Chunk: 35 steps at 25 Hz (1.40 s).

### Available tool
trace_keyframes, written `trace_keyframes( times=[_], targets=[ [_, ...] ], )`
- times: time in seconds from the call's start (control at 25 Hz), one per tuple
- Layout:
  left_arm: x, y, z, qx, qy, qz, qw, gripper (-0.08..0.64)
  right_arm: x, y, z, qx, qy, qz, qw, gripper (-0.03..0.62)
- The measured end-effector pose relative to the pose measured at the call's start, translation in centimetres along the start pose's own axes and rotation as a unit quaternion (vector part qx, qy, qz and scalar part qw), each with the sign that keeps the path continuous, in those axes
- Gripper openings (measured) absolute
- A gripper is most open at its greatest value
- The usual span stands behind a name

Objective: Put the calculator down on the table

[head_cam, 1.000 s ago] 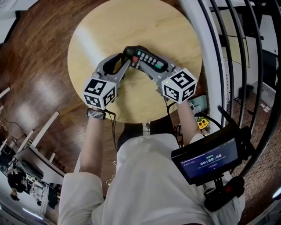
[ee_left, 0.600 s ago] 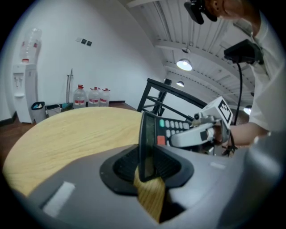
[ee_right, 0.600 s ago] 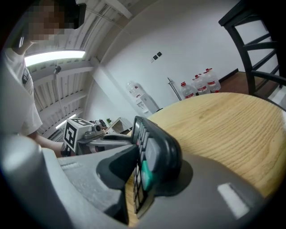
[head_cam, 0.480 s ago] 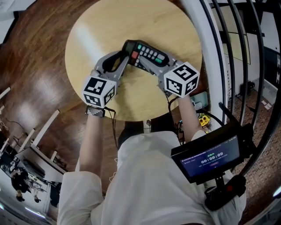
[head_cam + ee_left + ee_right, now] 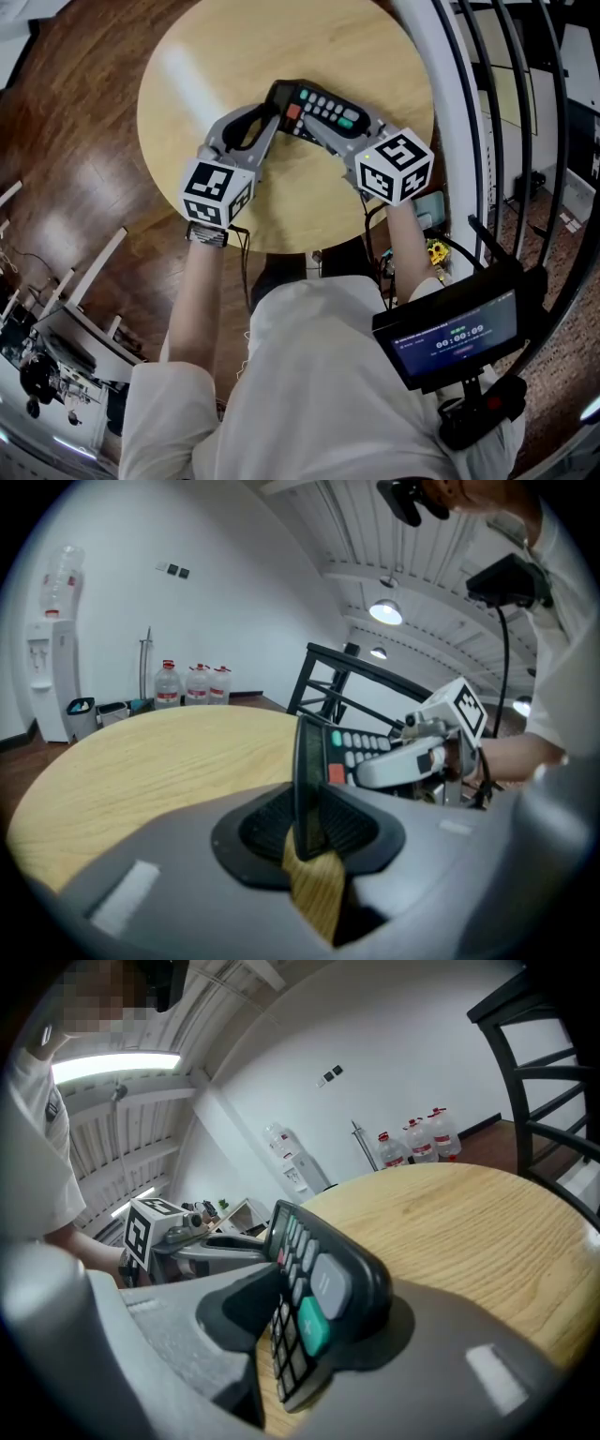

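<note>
1. Black, oblong calculator (image 5: 323,108) with grey keys, 1 red key and 1 green key hangs over the round, pale wooden table (image 5: 206,56), above the half nearer the black metal railing (image 5: 487,103). No view shows whether it touches the tabletop.
2. It is tilted, with its keys turned up toward the person standing at the table's near edge.
3. The grey left gripper (image 5: 274,108), topped by a black-and-white marker cube, reaches in over the table's near edge. Its jaws are closing, and the ribbed pads press both faces of the calculator's display end.
4. The matching right gripper (image 5: 328,129) comes in over the table's railing side. Its jaws are opening. The calculator's keypad end stands between them, leaning on 1 jaw and not clamped.
5. Beyond the table's far edge, 3 clear water bottles (image 5: 195,682) with red caps stand by a white wall.
</note>
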<state>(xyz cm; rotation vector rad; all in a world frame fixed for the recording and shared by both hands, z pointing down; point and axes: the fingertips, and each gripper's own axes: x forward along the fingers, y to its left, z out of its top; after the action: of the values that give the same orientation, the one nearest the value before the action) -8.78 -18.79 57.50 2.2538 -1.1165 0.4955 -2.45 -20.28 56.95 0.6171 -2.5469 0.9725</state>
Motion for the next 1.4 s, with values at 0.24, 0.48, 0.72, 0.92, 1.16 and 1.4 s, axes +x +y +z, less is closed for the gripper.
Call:
trace_keyframes(
  times=[0.24, 0.48, 0.72, 0.92, 1.16, 1.4],
  targets=[
    [0.0, -0.5, 0.4, 0.009, -0.005, 0.004, 0.9999, 0.092, -0.4, -0.6, -0.2, -0.010, 0.007, -0.003, 1.000, 0.195],
    [-0.1, -0.8, 0.4, 0.008, -0.011, 0.004, 0.9999, 0.086, -0.8, -1.4, -0.5, -0.035, 0.018, -0.030, 0.999, 0.244],
    [0.1, -1.1, 0.7, 0.015, -0.005, -0.002, 0.9999, 0.080, -1.2, -2.1, -0.5, -0.037, 0.020, -0.056, 0.998, 0.284],
    [0.1, -1.6, 0.8, 0.021, 0.001, -0.008, 0.9997, 0.077, -1.5, -2.4, -0.7, -0.032, 0.023, -0.060, 0.997, 0.298],
    [0.2, -1.5, 0.9, 0.022, 0.008, -0.004, 0.9997, 0.077, -1.9, -2.8, -0.9, -0.040, 0.039, -0.058, 0.997, 0.301],
    [0.4, -1.9, 1.0, 0.027, 0.015, -0.003, 0.9995, 0.078, -2.5, -3.1, -1.0, -0.048, 0.040, -0.071, 0.996, 0.310]
  ],
)
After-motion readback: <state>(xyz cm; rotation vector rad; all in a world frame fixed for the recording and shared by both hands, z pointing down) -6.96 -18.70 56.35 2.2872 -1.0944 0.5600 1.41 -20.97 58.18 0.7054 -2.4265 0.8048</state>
